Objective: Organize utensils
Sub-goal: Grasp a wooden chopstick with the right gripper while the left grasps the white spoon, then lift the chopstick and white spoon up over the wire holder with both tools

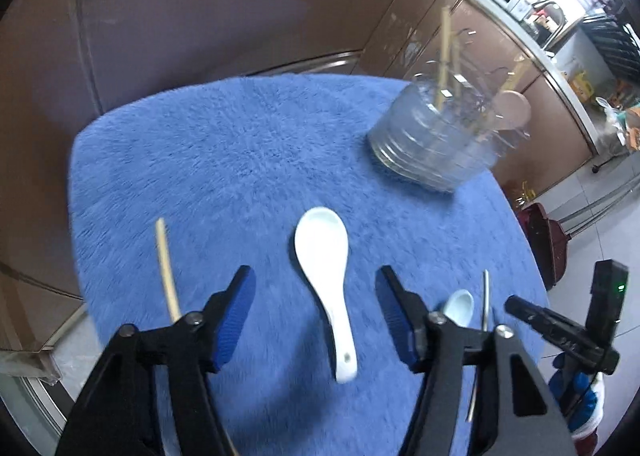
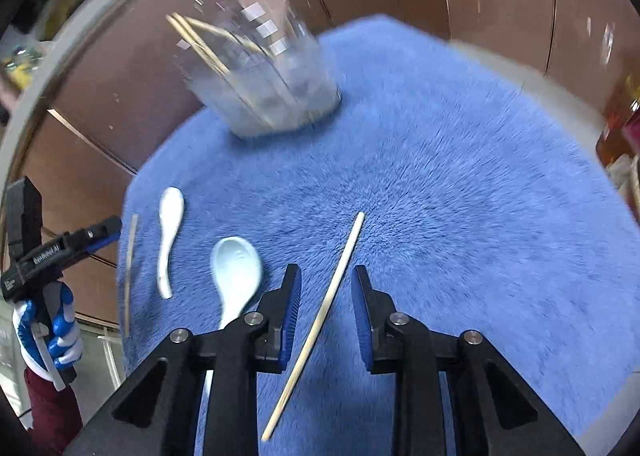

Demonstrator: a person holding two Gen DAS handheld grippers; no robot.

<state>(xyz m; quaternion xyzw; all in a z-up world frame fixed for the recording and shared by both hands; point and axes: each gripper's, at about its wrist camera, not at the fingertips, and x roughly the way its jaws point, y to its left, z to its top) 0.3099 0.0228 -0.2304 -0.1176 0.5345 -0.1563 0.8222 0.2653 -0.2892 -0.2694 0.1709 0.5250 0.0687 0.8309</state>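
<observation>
A fluffy blue mat point(image 1: 200, 156) covers the work surface, and a clear glass jar point(image 1: 432, 140) stands near its far edge. The jar is blurred in both views, so its contents are only roughly readable. It seems to hold several wooden chopsticks point(image 1: 444, 56) and a round-headed wooden spoon point(image 1: 514, 108), all leaning against the rim.

The left gripper point(image 1: 314, 274) is on the near side of the mat from the jar. Its blue-padded jaws are spread wide and grip nothing. The large white ceramic spoon point(image 1: 324, 288) lies flat between them, with its bowl towards the jar and its handle towards the camera (clear of both pads).

The right gripper point(image 2: 326, 270) is also well back from the jar, jaws parted and empty. A loose wooden chopstick point(image 2: 320, 316) lies on the mat, running diagonally through the gap, and neither pad touches it. In this view the large spoon sits just beside the left-hand finger.

Farther from the jar's side, a smaller pale spoon point(image 2: 168, 240) rests on the mat beside the large one. A thin metal stick point(image 2: 130, 268), probably a chopstick, lies next to it along the mat's edge. Beyond that edge a hand in a blue-and-white glove point(image 2: 52, 328) holds the other gripper, seen side-on.
</observation>
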